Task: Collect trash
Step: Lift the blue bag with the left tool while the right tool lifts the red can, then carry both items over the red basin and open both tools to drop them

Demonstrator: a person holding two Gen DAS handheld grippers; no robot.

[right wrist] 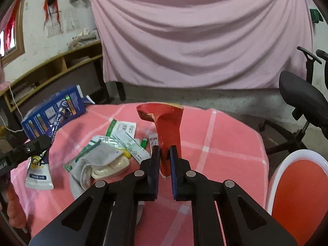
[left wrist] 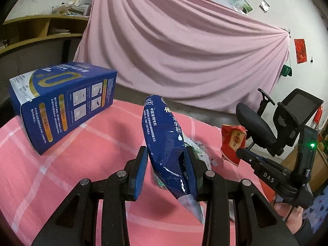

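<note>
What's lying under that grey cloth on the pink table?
Under the grey cloth lie a cream, padded-looking item, something yellow and green-and-white paper packets. Whatever lies beneath its middle is covered.

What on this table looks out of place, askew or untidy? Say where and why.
The blue box lies tipped on its side at the table's far left. Loose green-and-white wrappers and a crumpled grey cloth sit scattered in a heap mid-table.

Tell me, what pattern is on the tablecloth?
Pink with a white check on the tablecloth, clearest in the right wrist view.
</note>
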